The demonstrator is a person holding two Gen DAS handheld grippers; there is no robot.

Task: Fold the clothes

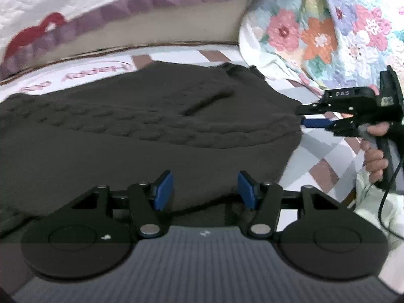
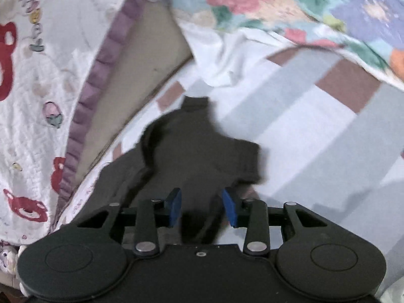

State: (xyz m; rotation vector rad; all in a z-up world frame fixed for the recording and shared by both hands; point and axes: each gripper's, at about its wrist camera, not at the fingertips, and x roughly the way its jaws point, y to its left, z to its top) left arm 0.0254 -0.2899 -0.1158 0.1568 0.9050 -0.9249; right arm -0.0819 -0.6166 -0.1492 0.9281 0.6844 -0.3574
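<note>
1. The dark knitted sweater (image 1: 141, 126) lies spread flat on the checked bedsheet (image 1: 325, 156), below the flowered quilt (image 1: 335, 30).
2. The left gripper (image 1: 205, 189) hovers over the sweater's near edge, its jaws apart and empty.
3. The right gripper (image 2: 202, 208) is at the sweater's right end, jaws apart with nothing clamped between them.
4. The thick knit looks soft, floppy and fairly heavy, so it will likely sag and stretch; its ribbed edges and corners seem the best holds.

Dark sweater (image 1: 151, 131) runs past the left edge (right-wrist view blurred).
</note>
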